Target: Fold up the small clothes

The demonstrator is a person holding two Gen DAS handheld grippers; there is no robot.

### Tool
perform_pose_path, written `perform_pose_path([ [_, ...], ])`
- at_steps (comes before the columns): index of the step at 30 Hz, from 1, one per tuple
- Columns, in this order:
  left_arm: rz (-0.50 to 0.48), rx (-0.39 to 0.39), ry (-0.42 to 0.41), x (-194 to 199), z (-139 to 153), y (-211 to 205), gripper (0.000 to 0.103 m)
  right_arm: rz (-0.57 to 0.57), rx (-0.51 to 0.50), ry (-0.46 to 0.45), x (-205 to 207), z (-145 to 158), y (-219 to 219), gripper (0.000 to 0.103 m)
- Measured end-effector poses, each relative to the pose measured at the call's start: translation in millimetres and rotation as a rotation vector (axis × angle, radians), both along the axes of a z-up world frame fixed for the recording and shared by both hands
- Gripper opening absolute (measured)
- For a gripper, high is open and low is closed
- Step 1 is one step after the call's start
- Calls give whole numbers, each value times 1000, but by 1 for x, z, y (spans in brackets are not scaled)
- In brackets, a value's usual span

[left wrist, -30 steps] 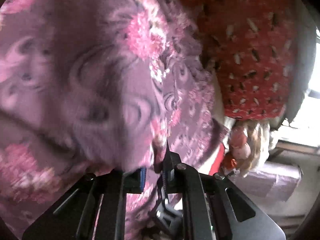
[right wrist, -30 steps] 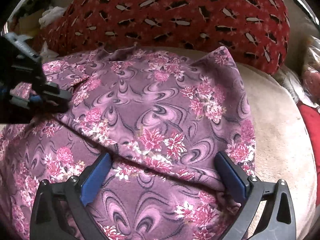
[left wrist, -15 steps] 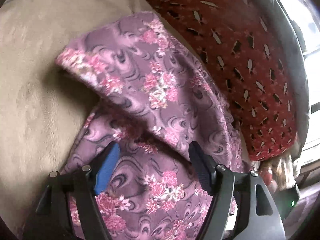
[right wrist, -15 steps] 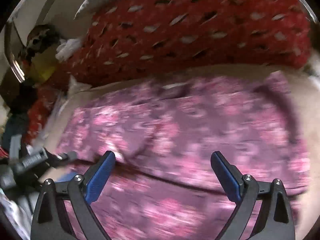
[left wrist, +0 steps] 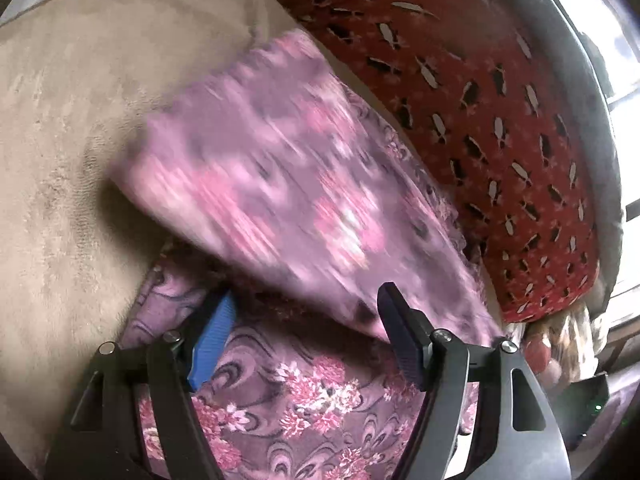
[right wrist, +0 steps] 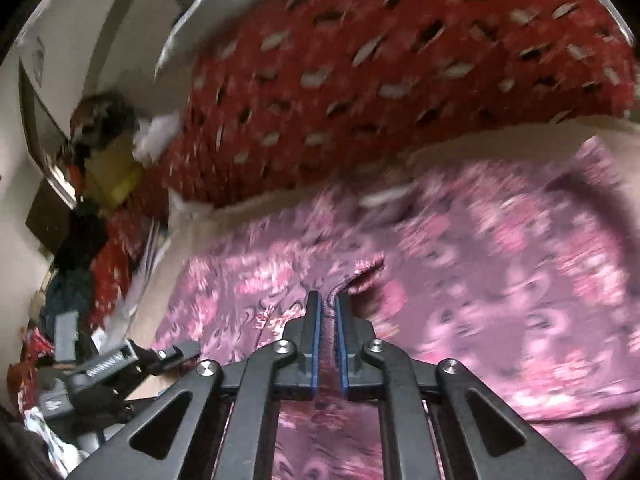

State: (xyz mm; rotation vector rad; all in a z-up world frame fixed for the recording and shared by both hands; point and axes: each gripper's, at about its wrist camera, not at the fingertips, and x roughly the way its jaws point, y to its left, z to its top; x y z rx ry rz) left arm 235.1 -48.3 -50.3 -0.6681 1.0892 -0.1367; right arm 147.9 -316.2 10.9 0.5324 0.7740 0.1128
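Across the near half of the beige cushion (left wrist: 80, 128) lies the purple floral garment (right wrist: 500, 248), one flap already turned over onto its lower layer. I judge the fold only partly done. The left gripper (left wrist: 308, 340) hangs wide open above the cloth, holding nothing. The right gripper (right wrist: 328, 308) has just snapped closed, pinching a ridge of the fabric, likely for the next fold.

A mauve garment (left wrist: 280, 184) printed with pink flowers and dark swirls lies partly folded on the beige bed surface (left wrist: 72, 128), one raised flap motion-blurred, its far edge along the red patterned cushion (left wrist: 480, 112)
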Motion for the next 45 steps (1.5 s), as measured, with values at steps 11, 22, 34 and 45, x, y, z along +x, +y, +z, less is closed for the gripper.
perform_pose_path([
  [11, -30, 75, -10, 0, 5, -20, 71, -275, -111, -13, -47, 15, -127, 4],
  [22, -41, 117, -32, 1, 9, -28, 74, -411, 57, 39, -76, -14, -173, 14],
  [34, -84, 179, -50, 2, 6, -44, 74, -259, -47, -9, -45, -3, -144, 4],
  [45, -127, 285, -85, 0, -4, -61, 75, -330, -3, -2, -85, -3, -167, 16],
])
